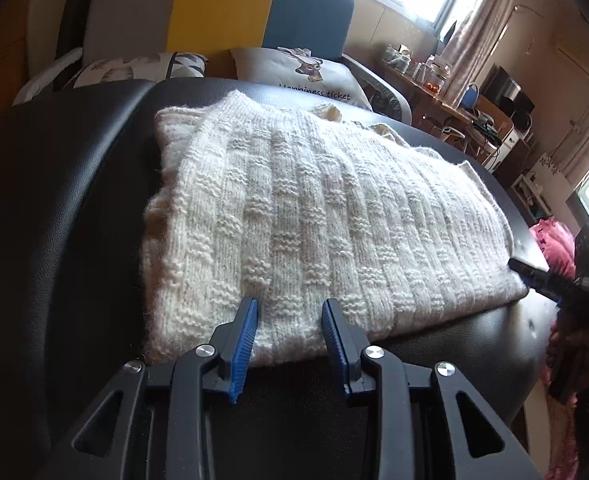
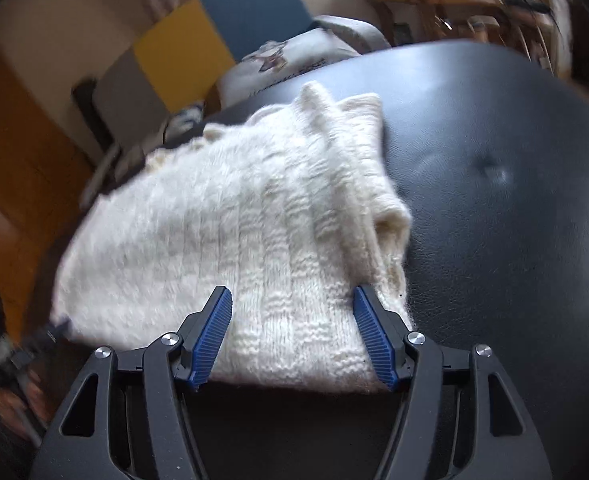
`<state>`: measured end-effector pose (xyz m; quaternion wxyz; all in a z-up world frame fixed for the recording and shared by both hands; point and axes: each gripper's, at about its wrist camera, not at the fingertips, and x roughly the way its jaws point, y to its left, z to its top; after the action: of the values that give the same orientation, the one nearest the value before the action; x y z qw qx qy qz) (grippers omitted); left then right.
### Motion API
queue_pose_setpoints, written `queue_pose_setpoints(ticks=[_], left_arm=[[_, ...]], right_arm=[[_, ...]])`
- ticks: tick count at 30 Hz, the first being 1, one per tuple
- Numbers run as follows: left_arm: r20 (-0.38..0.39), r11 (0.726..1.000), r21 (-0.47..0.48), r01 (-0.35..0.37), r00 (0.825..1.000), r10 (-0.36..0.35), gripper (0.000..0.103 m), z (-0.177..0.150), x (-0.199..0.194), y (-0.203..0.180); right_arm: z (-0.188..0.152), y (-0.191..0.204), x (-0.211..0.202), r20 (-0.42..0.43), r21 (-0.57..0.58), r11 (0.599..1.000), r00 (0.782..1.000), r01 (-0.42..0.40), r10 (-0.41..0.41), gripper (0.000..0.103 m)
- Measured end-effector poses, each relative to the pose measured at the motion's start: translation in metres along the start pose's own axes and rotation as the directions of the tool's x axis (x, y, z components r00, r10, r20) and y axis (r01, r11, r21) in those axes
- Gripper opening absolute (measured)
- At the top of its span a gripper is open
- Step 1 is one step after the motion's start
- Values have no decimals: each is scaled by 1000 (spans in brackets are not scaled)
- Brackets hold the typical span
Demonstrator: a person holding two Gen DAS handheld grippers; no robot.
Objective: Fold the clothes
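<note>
A cream knitted sweater point(image 1: 314, 216) lies folded on a black leather surface point(image 1: 74, 220). My left gripper point(image 1: 290, 308) is open over the sweater's near edge, and the knit lies flat in the gap between its blue pads point(image 1: 244, 344). At the sweater's right corner, in the left wrist view, my right gripper point(image 1: 542, 280) comes in from the side. The right wrist view is blurred. There my right gripper point(image 2: 292, 292) stands open wide over the near edge of the sweater point(image 2: 222, 220), whose rolled folds point(image 2: 354, 184) are on the right. My left gripper point(image 2: 50, 332) shows faintly at the far left.
Behind the black surface stands a sofa with a grey, yellow and blue back point(image 1: 222, 4) and a printed cushion point(image 1: 314, 76). A cluttered wooden desk point(image 1: 454, 108) is at the right, under bright windows. Pink cloth point(image 1: 554, 244) hangs off the right edge. Bare black leather point(image 2: 494, 168) lies to the sweater's right.
</note>
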<state>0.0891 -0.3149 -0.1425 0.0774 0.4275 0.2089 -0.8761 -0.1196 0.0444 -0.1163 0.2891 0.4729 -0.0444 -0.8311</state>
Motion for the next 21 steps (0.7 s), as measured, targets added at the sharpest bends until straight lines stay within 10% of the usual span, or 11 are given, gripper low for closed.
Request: queue_pose_setpoints(ticks=[11,21], left_arm=[[-5,998,-52,33,999,-33,33,2,-11,9],[142,999,36,-12,990,6,33,50,-28,-7]], right_arm=[[-4,27,6,-21,-117,992,999,43,-46,78],[46,81,0,97,-228,973,995,24,-2,78]])
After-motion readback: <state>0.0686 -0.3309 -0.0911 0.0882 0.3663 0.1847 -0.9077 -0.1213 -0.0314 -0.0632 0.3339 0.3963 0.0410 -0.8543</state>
